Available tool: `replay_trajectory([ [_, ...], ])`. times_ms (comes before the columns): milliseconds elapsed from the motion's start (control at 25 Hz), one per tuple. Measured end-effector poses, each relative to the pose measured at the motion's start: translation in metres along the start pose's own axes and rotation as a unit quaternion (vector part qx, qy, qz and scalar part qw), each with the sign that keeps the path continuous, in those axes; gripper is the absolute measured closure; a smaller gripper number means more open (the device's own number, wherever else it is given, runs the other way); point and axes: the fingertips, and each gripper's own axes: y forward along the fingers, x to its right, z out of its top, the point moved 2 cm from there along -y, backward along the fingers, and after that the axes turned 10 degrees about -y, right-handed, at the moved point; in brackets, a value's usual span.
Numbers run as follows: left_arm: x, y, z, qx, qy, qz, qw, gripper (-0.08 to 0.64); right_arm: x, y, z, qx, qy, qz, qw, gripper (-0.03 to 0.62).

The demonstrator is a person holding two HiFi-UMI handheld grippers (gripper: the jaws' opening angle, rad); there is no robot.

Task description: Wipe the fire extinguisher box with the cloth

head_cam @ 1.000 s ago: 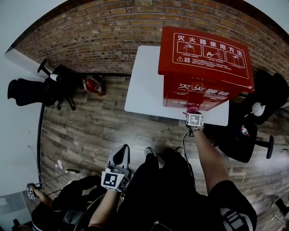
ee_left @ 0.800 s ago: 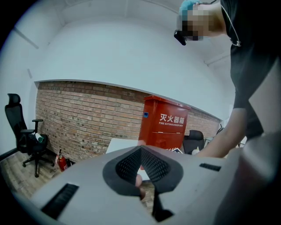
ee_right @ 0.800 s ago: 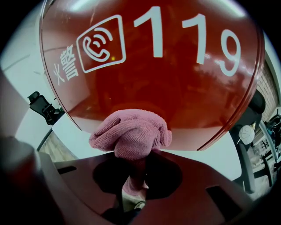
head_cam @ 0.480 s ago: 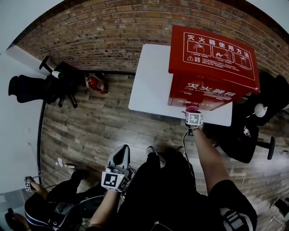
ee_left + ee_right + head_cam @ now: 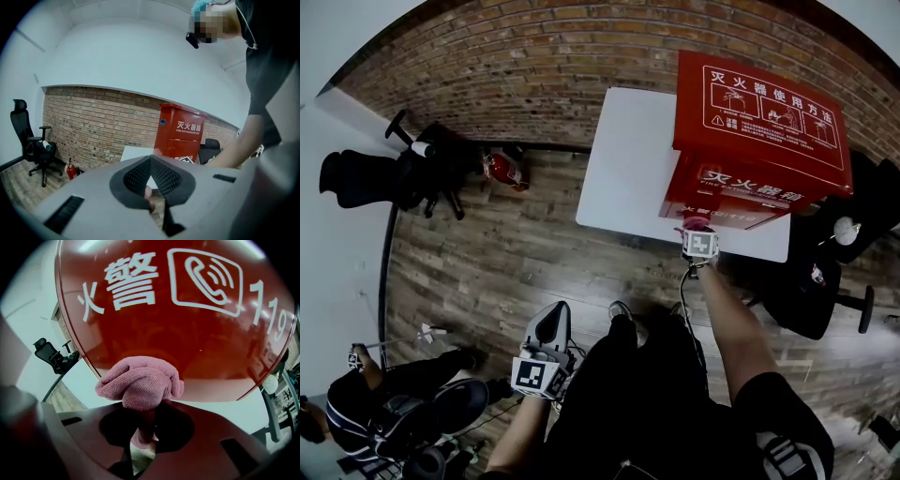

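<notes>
Two grippers (image 5: pixel 552 317) (image 5: pixel 698 232), one cloth (image 5: pixel 140 378), one box (image 5: pixel 759 122)

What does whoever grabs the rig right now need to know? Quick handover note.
Right gripper: shut on the pink microfibre cloth, held at the lower front panel of the red metal fire extinguisher box, which stands on the white table.
Left gripper: shut, empty, held low, away from the box.
Done: cloth gripped and at the box; how much is wiped cannot be told.
Left: likely wipe the rest of the box faces.
</notes>
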Motion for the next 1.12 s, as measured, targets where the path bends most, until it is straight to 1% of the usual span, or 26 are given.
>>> replay_trajectory([
  [80,-0.005,-0.002,0.001,0.000,-0.001,0.002,1.0000,0.537,-0.003,0.001,0.002,-0.003,-0.006,-0.012,1.000,0.515],
  [200,-0.014,-0.006,-0.001,0.002,0.001,0.001,1.0000,0.537,-0.015,0.006,0.006,0.002,-0.007,-0.008,1.000,0.515],
  [280,-0.019,-0.008,-0.001,0.000,0.005,0.001,1.0000,0.537,-0.026,0.008,0.008,0.000,-0.004,0.002,1.000,0.515],
  [360,-0.022,-0.008,0.003,0.000,0.001,0.004,1.0000,0.537,-0.042,0.009,0.008,-0.007,0.008,0.023,1.000,0.515],
  [400,-0.024,-0.009,0.004,0.000,0.000,0.005,1.0000,0.537,-0.047,0.010,0.010,-0.007,0.008,0.025,1.000,0.515],
  [480,-0.028,-0.010,0.006,0.000,-0.001,0.006,1.0000,0.537,-0.050,0.013,0.015,0.000,-0.003,0.012,1.000,0.515],
  [600,-0.036,-0.014,0.009,0.001,0.001,0.006,1.0000,0.537,-0.063,0.017,0.022,0.007,-0.009,0.012,1.000,0.515],
  [880,-0.056,-0.020,0.016,0.001,0.003,0.009,1.0000,0.537,-0.087,0.021,0.029,0.003,-0.001,0.019,1.000,0.515],
  [1000,-0.062,-0.021,0.015,-0.002,0.006,0.006,1.0000,0.537,-0.099,0.023,0.025,-0.007,0.016,0.033,0.999,0.515],
  [1120,-0.066,-0.019,0.019,-0.002,0.007,0.002,1.0000,0.537,-0.097,0.023,0.031,0.007,0.010,0.018,1.000,0.515],
])
